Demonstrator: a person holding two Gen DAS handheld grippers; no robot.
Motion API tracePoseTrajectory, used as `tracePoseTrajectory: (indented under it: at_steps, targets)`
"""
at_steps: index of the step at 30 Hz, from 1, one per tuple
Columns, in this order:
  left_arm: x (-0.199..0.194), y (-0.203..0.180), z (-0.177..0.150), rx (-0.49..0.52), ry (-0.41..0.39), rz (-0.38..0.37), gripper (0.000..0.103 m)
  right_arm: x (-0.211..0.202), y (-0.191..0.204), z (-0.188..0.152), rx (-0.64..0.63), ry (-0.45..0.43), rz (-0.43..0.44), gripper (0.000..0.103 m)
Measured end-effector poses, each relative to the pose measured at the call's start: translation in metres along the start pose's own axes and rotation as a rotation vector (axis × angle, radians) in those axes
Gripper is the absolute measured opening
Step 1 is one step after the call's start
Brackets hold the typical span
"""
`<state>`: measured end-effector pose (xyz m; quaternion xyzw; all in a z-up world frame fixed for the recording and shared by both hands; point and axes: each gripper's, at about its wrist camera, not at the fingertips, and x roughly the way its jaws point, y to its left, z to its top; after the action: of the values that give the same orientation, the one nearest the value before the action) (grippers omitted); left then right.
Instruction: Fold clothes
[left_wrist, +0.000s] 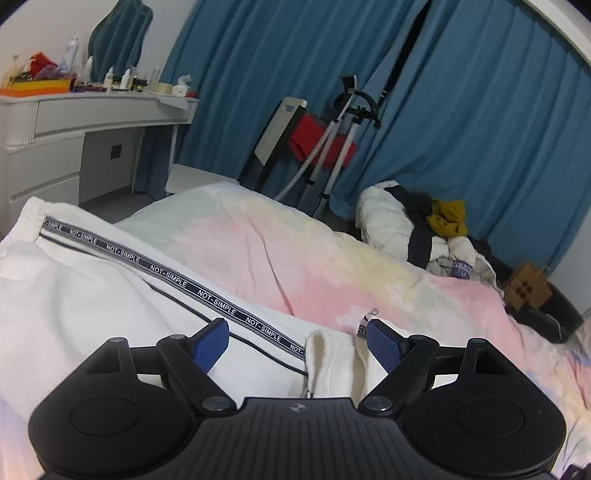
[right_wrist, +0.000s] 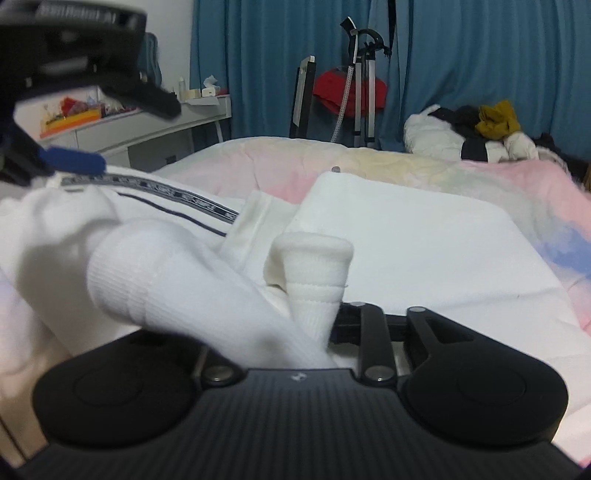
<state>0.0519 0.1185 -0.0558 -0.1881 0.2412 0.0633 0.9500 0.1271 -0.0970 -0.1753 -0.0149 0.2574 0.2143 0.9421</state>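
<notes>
The left hand-held gripper (left_wrist: 297, 341) hangs with its blue pads (left_wrist: 210, 343) spread wide and gripping nothing, just above the white garment (left_wrist: 92, 288) with the "NOT-SIMPLE" tape (left_wrist: 166, 275) that lies on the pastel bedspread (left_wrist: 295, 251). The right hand-held gripper (right_wrist: 317, 325) has a white ribbed cuff (right_wrist: 314, 280) of that garment standing up between its fingers, which the cloth mostly hides, so I cannot tell whether they press on it. Behind the bed are a pile of clothes (left_wrist: 424, 225), a white dressing surface (left_wrist: 74, 122) and blue curtains (left_wrist: 480, 110).
</notes>
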Motion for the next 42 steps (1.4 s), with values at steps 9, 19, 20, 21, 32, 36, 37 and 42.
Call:
tracePoseTrajectory:
  at_steps: [9, 19, 20, 21, 32, 36, 37, 42]
  targets:
    - [0.003, 0.003, 0.002, -0.007, 0.0, -0.009, 0.084, -0.034, -0.02, 0.009, 0.2, 0.08, 0.098, 0.069]
    - [0.031, -0.002, 0.0, -0.018, 0.097, -0.148, 0.087, -0.084, -0.028, 0.001, 0.28, 0.083, 0.118, 0.07]
    - [0.04, -0.005, 0.001, -0.015, 0.122, -0.163, 0.087, -0.087, -0.032, -0.001, 0.291, 0.07, 0.106, 0.07]
    - [0.048, -0.009, 0.002, -0.001, 0.148, -0.181, 0.087, -0.09, -0.039, -0.003, 0.319, 0.058, 0.076, 0.07]
    - [0.111, -0.036, -0.031, 0.109, 0.407, -0.312, 0.074, -0.086, -0.164, -0.032, 0.943, 0.024, -0.074, 0.069]
    - [0.113, -0.043, -0.043, 0.22, 0.463, -0.287, 0.058, -0.075, -0.17, -0.037, 0.948, 0.048, -0.099, 0.043]
    - [0.112, -0.045, -0.044, 0.245, 0.463, -0.282, 0.051, -0.074, -0.168, -0.036, 0.929, 0.045, -0.112, 0.034]
    - [0.109, -0.041, -0.046, 0.248, 0.484, -0.293, 0.018, -0.082, -0.154, -0.028, 0.836, -0.011, -0.147, 0.016]
